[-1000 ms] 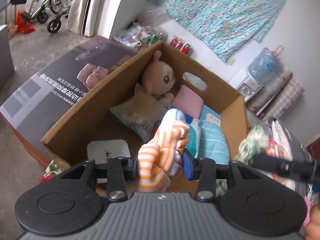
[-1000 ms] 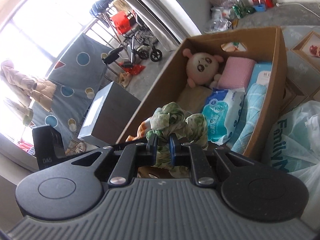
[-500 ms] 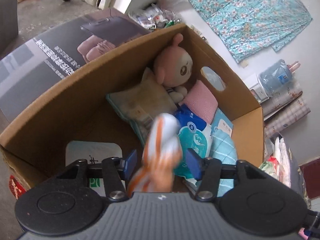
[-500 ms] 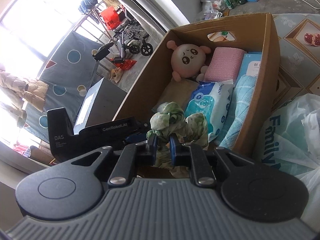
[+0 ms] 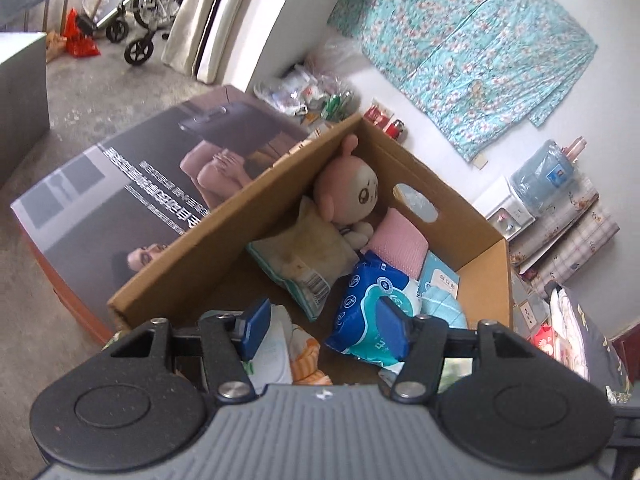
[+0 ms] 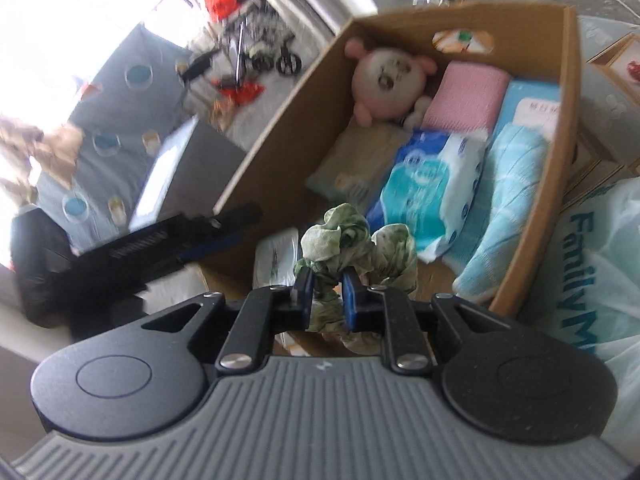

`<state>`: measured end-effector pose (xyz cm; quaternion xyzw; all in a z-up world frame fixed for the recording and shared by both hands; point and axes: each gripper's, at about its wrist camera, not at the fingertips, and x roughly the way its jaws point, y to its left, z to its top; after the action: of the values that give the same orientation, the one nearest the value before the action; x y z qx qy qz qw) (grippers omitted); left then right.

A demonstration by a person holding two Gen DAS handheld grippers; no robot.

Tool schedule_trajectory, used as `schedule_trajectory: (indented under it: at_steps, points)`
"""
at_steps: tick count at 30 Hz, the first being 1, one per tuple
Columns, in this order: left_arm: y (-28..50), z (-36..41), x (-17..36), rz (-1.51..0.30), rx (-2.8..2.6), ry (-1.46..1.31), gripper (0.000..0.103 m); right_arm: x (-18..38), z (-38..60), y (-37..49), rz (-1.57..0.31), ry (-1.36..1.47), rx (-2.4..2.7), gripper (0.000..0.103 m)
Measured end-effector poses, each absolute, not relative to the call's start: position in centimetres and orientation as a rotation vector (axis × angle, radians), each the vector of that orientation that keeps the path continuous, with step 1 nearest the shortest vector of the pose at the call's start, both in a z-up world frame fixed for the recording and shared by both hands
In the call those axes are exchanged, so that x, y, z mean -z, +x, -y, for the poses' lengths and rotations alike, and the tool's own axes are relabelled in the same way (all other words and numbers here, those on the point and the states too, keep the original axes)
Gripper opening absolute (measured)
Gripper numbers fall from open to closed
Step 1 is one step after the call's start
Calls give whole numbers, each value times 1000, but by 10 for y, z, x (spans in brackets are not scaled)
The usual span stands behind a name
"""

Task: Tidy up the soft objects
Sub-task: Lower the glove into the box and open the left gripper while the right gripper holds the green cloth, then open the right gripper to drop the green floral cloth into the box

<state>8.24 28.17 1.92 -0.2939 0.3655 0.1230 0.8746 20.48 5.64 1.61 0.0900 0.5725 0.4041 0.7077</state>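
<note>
Left claw (image 5: pixel 320 330) opening, empty; striped glove (image 5: pixel 306 354) released into box (image 5: pixel 486 276), 6 o'clock. Right claw (image 6: pixel 327 294) loosening around green cloth (image 6: pixel 354 246).

Inside cardboard box (image 5: pixel 486 264): plush doll (image 5: pixel 352 190) at twelve o'clock, wipes pack (image 5: pixel 372 314) at centre, striped glove (image 5: pixel 306 356) at seven.

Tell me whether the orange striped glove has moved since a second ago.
Yes. The orange striped glove left the left tongs, dropping onto the cardboard box floor.
</note>
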Motion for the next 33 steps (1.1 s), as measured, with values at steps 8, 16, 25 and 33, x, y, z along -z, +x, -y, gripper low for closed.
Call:
schedule_trajectory:
  at_steps: [8, 16, 25, 33]
  points:
    - [63, -273, -29, -741, -232, -562, 62, -19, -66, 198, -1203, 38, -818, 41]
    - [49, -247, -38, -711, -184, -481, 63, -52, -9, 187, -1083, 171, -813, 46]
    - [26, -157, -53, -628, 74, -282, 70, -88, 146, 151, -928, 313, -618, 56]
    - [19, -50, -37, -634, 379, -133, 70, -48, 252, 131, -997, 368, -444, 58]
